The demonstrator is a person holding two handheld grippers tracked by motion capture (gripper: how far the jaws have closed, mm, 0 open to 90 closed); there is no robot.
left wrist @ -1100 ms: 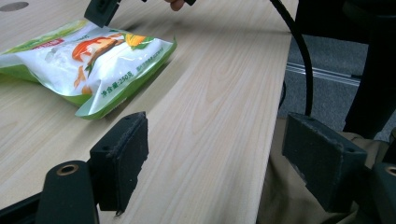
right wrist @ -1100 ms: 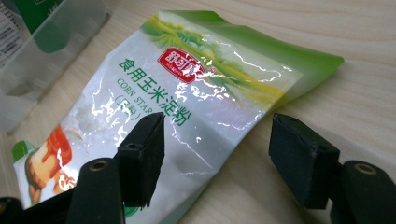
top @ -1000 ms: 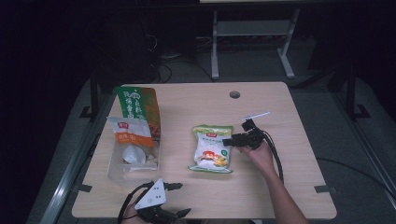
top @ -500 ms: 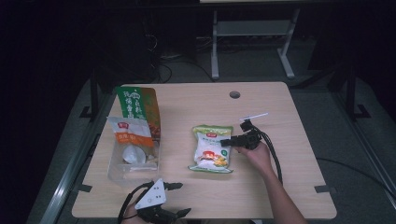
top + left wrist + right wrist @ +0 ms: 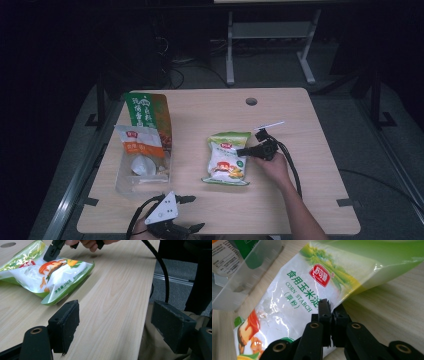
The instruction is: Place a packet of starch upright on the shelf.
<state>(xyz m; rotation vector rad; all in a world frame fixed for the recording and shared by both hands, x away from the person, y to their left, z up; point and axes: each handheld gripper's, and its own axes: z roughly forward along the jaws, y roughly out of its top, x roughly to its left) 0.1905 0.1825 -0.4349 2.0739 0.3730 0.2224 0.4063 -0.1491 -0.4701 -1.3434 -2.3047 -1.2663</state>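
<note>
A white and green corn starch bag [image 5: 226,160] lies flat mid-table; it is also in the left gripper view [image 5: 50,272] and the right gripper view [image 5: 294,295]. My right gripper [image 5: 241,151] reaches in from the bag's right side. Its jaws have just been closing and now pinch the bag's edge between them [image 5: 332,312]. My left gripper [image 5: 195,213] rests at the table's near edge. It is open with nothing between its pads [image 5: 117,317] and points toward the bag.
A clear plastic bin [image 5: 125,182] stands at the left, holding an orange and white packet [image 5: 140,145] and a tall green and orange bag [image 5: 147,117]. A round cable hole [image 5: 251,101] sits near the far edge. The right gripper's cable [image 5: 292,165] trails along the forearm.
The right gripper's jaws have drawn together on the bag's right edge. Neither hand has shifted, and the bag lies where it was.
</note>
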